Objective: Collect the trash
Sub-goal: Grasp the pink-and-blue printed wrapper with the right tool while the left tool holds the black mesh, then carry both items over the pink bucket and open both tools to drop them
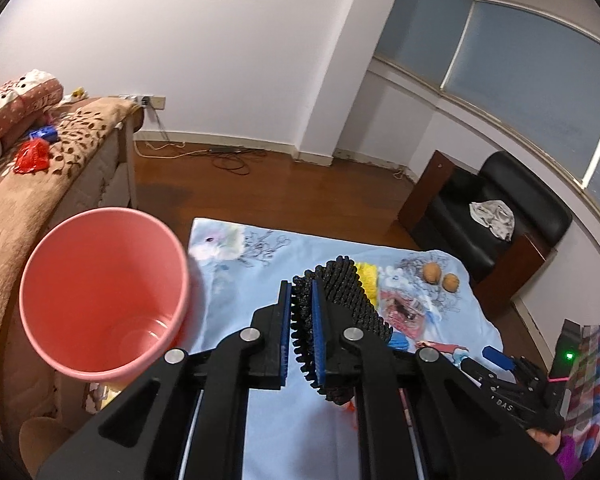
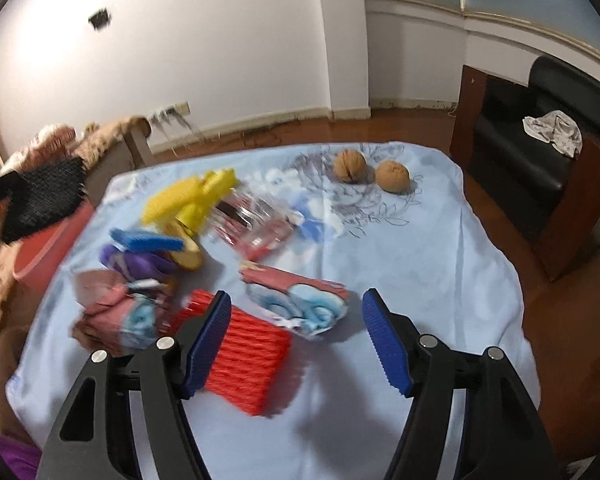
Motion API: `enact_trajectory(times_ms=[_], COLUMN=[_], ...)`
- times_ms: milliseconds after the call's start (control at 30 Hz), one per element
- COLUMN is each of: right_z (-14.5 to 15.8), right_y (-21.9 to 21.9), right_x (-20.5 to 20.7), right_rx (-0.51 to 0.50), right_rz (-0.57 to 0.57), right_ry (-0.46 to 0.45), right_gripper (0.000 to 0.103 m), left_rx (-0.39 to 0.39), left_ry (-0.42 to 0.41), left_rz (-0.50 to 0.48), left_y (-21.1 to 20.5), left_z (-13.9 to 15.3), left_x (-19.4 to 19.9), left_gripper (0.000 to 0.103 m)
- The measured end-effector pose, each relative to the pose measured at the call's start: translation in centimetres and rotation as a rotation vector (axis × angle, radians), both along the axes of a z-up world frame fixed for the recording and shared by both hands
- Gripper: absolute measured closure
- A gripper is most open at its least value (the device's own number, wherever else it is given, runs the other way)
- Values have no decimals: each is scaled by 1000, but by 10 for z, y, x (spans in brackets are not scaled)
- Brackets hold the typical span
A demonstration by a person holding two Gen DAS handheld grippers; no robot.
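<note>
Blue-clothed table point(image 2: 440, 264): walnuts point(image 2: 350, 165) beyond wrappers point(image 2: 296, 300); armchair point(image 2: 540, 152) right.

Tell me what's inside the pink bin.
The pink bin shows only its bare, shiny bottom; no trash is visible inside. Its near rim hides the near inner wall and a strip of the bottom.
</note>
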State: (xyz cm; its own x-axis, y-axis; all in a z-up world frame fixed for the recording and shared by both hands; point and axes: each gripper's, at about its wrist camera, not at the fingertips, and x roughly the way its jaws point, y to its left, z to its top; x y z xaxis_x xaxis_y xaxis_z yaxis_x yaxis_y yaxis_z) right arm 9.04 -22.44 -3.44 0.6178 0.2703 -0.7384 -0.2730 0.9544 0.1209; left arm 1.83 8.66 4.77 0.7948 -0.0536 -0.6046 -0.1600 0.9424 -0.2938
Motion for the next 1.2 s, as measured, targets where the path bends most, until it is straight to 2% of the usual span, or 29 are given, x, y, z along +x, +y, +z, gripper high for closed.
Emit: enact_trajectory(times_ms=[200, 267, 300, 367, 467, 633, 900, 1067, 1200], right_z=[-13, -17, -21, -26, -27, -9, 52, 77, 87], right_y=[2, 5, 7, 9, 6, 4, 27, 65, 117], right_x=[21, 23, 24, 23, 19, 10, 3, 9, 15], right_rx=[-39, -54, -60, -76, -53, -32, -6, 43, 62], right_rz=[24, 37, 49, 54, 41, 3, 13, 87, 191], right_ry=[35, 55, 75, 99, 107, 63, -70, -93, -90], right_gripper=[37, 55, 60, 82, 91, 93, 93, 93, 93], left_rx=[-15, -28, -33, -43, -53, -76, -89, -28, 32], left_ry=[16, 18, 18, 17, 19, 11, -46, -77, -94], left_rz=[0, -3, -4, -9, -16, -14, 63, 146, 228], left_y=[5, 8, 8, 10, 12, 24, 56, 80, 105], left_z=[-7, -9, -9, -10, -12, -15, -6, 2, 6], left_x=[3, 7, 9, 11, 15, 19, 6, -12, -30], left_gripper=[94, 94, 94, 94, 94, 94, 94, 94, 94])
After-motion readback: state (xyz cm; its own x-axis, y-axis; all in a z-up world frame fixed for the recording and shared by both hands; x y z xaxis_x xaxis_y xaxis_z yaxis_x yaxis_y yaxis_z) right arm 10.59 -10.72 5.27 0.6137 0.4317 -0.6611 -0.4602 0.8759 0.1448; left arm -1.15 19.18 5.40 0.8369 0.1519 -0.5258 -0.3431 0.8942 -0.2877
